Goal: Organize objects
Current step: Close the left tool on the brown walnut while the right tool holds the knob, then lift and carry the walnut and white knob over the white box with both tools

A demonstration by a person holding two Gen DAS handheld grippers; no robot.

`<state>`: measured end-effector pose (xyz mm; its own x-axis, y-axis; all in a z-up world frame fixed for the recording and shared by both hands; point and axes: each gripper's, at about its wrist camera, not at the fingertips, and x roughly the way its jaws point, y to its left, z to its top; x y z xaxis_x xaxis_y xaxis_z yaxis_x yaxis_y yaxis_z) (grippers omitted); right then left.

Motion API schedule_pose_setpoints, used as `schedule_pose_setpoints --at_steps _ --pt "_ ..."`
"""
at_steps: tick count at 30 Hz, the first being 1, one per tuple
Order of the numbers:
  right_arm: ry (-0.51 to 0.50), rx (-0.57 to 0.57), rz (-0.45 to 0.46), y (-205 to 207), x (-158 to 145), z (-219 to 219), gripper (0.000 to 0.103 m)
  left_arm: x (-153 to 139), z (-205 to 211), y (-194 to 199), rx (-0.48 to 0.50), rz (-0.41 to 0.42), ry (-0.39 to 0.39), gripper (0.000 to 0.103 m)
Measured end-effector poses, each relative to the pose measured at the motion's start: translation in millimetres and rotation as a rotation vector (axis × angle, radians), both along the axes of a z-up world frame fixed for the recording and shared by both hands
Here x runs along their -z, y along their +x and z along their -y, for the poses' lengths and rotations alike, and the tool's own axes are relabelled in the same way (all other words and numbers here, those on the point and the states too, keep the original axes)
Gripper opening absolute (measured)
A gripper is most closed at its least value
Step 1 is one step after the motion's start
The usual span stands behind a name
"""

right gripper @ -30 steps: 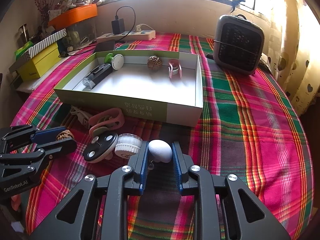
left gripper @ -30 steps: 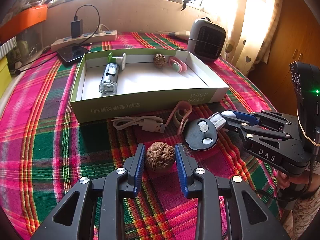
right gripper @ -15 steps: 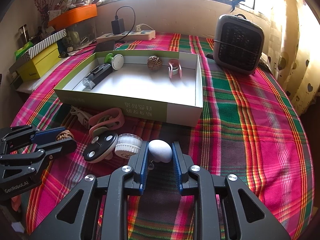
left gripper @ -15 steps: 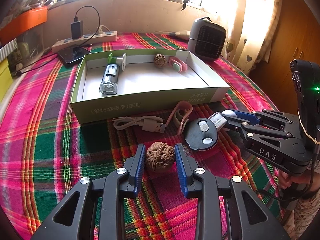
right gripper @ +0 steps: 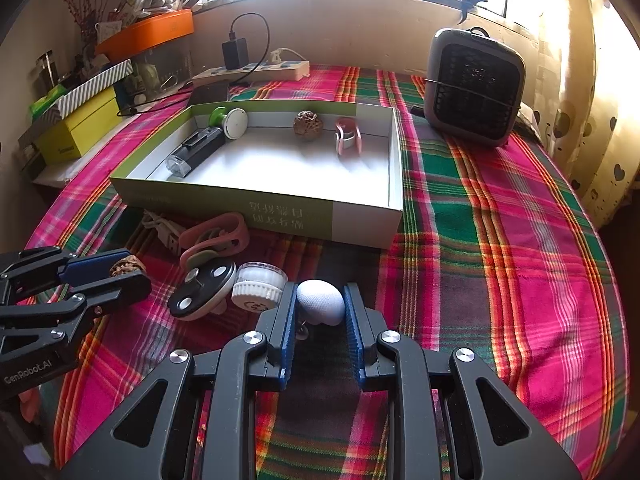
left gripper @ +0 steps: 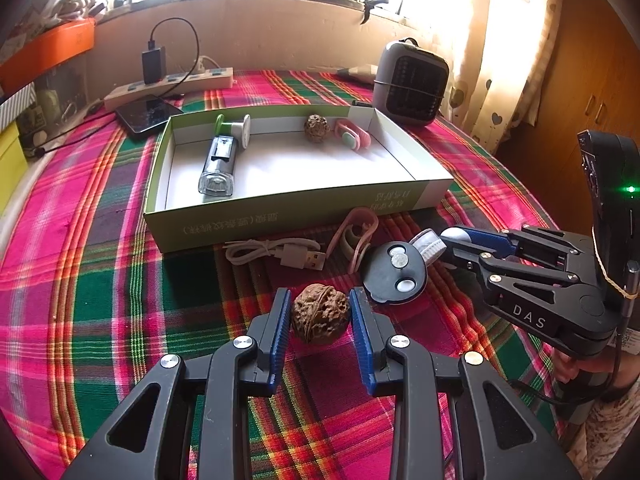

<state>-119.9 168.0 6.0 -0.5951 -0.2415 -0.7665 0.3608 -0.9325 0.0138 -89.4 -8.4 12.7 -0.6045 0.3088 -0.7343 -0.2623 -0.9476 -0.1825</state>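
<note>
Landmark: the green-and-white box (left gripper: pixel 280 220) lying open on the plaid-covered counter (right gripper: pixel 500 240). Nearest the cameras, on the near side of the box: left hand-held gripper (left gripper: pixel 320 312) with blue pads against both sides of a brown walnut (left gripper: pixel 320 314), jaws about half spread, walnut resting on the cloth. Right hand-held gripper (right gripper: pixel 320 308) closed tight on a small white egg-shaped thing (right gripper: pixel 322 302), pads pressed on either side; a small metal bit shows under it, too small to tell what. Just left of the egg, between it and the box's near wall: a white round cap (right gripper: pixel 260 286) touching a black disc with two silver dots (right gripper: pixel 202 290). Closer to the box: a pink clip (right gripper: pixel 214 238) and a white USB cable (left gripper: pixel 276 252), both lying just outside the near wall. Inside the box, along its far wall: a clear and black tube-shaped device (left gripper: pixel 218 166) toward the left end, a white and green spool-like piece (left gripper: pixel 236 130) beside its far tip, a second brown walnut (left gripper: pixel 317 129) near the middle, a pink clip with a pale green face (left gripper: pixel 352 138) right of that. Beyond the box's far right corner: a grey fan heater (right gripper: pixel 474 88). Beyond its far left corner: a dark phone (left gripper: pixel 148 118), then a white power strip with a black charger plugged in (left gripper: pixel 172 80). Far left of the box, off the cloth: yellow box (right gripper: pixel 76 136), orange tray (right gripper: pixel 148 34).
</note>
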Motion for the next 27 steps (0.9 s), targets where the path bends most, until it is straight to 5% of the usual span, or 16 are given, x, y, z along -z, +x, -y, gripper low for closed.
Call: schedule_pose_setpoints --at_steps 27 --pt "-0.029 0.015 -0.048 -14.2 -28.3 -9.2 0.024 -35.9 -11.2 -25.8 0.018 -0.060 -0.015 0.028"
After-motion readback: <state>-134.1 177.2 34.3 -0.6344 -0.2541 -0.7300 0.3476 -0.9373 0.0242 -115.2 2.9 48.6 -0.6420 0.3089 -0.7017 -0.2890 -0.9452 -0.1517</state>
